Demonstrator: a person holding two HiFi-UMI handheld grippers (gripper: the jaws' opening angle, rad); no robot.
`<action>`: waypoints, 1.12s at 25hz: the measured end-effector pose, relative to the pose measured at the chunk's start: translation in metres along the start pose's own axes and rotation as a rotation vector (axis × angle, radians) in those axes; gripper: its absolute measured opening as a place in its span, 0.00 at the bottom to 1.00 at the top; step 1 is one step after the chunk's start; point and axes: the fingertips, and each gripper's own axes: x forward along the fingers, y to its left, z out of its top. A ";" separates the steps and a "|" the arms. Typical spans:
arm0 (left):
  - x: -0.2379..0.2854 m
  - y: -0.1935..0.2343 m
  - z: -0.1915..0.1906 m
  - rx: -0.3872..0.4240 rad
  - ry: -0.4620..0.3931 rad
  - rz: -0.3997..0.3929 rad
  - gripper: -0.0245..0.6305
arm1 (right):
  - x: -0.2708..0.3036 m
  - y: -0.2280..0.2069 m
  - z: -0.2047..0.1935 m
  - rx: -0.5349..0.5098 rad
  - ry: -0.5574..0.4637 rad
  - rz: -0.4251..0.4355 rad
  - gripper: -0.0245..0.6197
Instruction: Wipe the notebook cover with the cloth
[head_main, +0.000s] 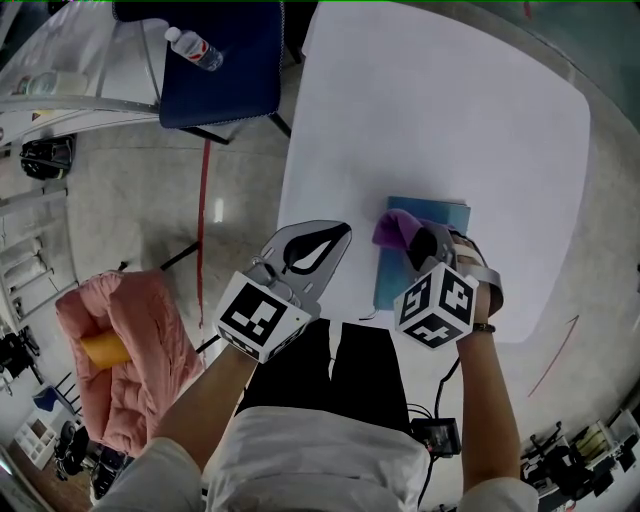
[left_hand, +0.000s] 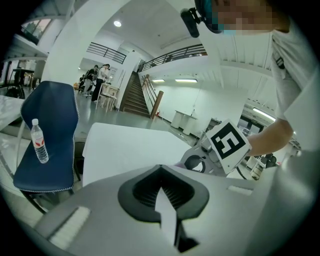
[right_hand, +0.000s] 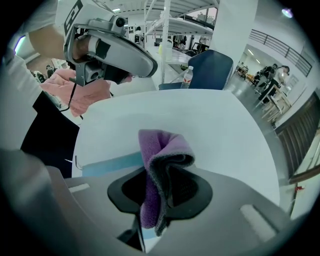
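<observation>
Out ahead and to the left of the left gripper (head_main: 335, 235), well apart from it, a dark blue chair (head_main: 225, 60) stands on the floor with a water bottle (head_main: 195, 48) lying on its seat. Off to that gripper's left and back toward the person, a pink padded bundle (head_main: 140, 360) sits on the floor with an orange roll (head_main: 105, 350) tucked into it. A thin red line (head_main: 203, 190) runs along the floor beside the white table (head_main: 450, 110). The left gripper hovers over the table's near left edge, its jaws pressed together at the tips with nothing between them, and it sits just beside the notebook's left side, not touching it. Over to the right gripper (head_main: 420, 245): its jaws are pinching a folded purple cloth (head_main: 395, 228), and the fold sticks up and forward past the tips. Directly under that gripper lies the blue notebook (head_main: 445, 215), flat on the table near its front edge. The gripper, its marker cube and the cloth cover most of the near and middle part of the cover, so only the far end and a strip down the left side show. The notebook's long axis runs away from the person, roughly the way the right gripper points, leaning a little to the right at the far end. Whether the cloth is actually pressing on the cover, I can't tell.
</observation>
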 end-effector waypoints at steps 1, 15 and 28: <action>0.000 -0.002 0.000 0.000 -0.001 -0.002 0.04 | -0.001 0.002 -0.001 -0.001 0.001 0.004 0.20; -0.007 -0.025 -0.010 0.024 0.008 -0.040 0.04 | -0.007 0.051 -0.014 0.005 -0.003 0.041 0.20; -0.012 -0.043 -0.019 0.042 0.019 -0.066 0.04 | -0.013 0.081 -0.026 0.023 -0.009 0.062 0.20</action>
